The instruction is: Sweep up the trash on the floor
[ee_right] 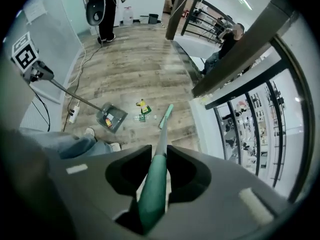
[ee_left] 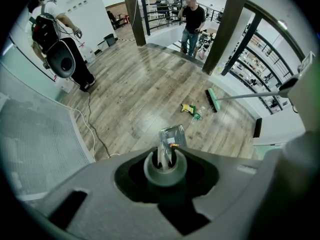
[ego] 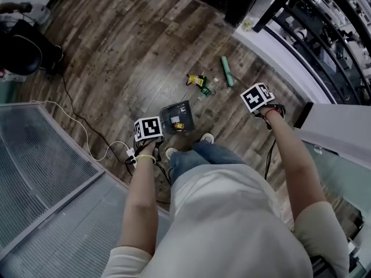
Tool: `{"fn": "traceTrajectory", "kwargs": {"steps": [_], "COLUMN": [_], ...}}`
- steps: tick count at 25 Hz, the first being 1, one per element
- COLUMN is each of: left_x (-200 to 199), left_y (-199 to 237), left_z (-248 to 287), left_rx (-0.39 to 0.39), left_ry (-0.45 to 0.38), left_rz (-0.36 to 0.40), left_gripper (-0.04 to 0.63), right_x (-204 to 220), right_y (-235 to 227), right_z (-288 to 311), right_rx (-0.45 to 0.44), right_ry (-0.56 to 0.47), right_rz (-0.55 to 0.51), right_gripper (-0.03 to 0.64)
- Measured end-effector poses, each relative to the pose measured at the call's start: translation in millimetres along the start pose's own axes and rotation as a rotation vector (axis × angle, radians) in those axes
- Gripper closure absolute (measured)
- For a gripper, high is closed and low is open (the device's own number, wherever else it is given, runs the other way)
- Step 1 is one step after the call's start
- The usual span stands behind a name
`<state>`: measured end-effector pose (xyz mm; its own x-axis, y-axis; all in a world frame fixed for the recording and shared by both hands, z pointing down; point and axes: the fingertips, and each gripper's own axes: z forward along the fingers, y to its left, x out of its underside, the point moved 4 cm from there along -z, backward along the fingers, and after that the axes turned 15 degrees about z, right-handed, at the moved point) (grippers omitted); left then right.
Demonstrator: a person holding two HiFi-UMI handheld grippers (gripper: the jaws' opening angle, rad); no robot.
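1. Grey ribbed mesh panel, far left of the head view, beside the wood-plank floor.
2. White cable running over the floor to a white power strip, which lies just beside the panel's edge.
3. Left gripper, carrying a cube of black-and-white square markers. In the left gripper view its jaws are clamped together on the round grey end of the dustpan's thin metal handle.
4. Dark grey plastic dustpan, resting on the floor just ahead of the person's white shoes. It holds a white scrap and a small red-and-yellow packet. The print on the packet is too small to read.
5. Yellow-and-green wrapper, loose on the floor between dustpan and broom head and apart from both. Its lettering is not legible in any view.
6. Clear plastic piece with a green part, just beside the wrapper. What kind of item it is cannot be made out.
7. Broom with a teal-green bristle head, head down on the floor to the right of the wrapper. Its long handle slopes up to the right gripper.
8. Right gripper, with a marker cube like the left one. In the right gripper view its jaws are closed on the broom's green handle grip.
9. White ledge and black railing, at the far right.
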<state>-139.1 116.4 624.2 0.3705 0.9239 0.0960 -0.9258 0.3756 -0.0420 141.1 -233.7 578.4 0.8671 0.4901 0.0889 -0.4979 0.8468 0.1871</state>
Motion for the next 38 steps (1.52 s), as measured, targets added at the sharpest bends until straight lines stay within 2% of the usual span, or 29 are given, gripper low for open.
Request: {"fn": "traceTrajectory", "kwargs": {"steps": [5, 12, 20, 27, 38], "left_x": [-0.3, 1.3, 0.1, -0.2, 1.8], "left_y": [0.6, -0.4, 0.7, 0.1, 2.1], "left_z": [0.4, -0.9, 0.6, -0.8, 0.5], "left_rx": [-0.002, -0.003, -0.004, -0.005, -0.005], "left_ry": [0.003, -0.001, -0.003, -0.002, -0.005], "left_rz": [-0.003, -0.004, -0.003, -0.001, 0.003], "left_gripper": [0.499, 0.499, 0.499, 0.499, 0.499], "right_x": [-5.4, 0.6, 16.4, 37.6, 67.7], "right_y": [17.1, 39.5, 62.6, 70.5, 91.8], "right_z": [9.4, 18.7, 25.3, 24.2, 19.5], "right_rx": [0.04, 0.025, 0.048, 0.042, 0.058], "right_ry": [-0.008, 0.027, 0.051, 0.059, 0.042], "right_rz": [-0.144, -0.256, -0.465, -0.541, -0.715], "right_gripper": [0.515, 0.515, 0.515, 0.515, 0.515]}}
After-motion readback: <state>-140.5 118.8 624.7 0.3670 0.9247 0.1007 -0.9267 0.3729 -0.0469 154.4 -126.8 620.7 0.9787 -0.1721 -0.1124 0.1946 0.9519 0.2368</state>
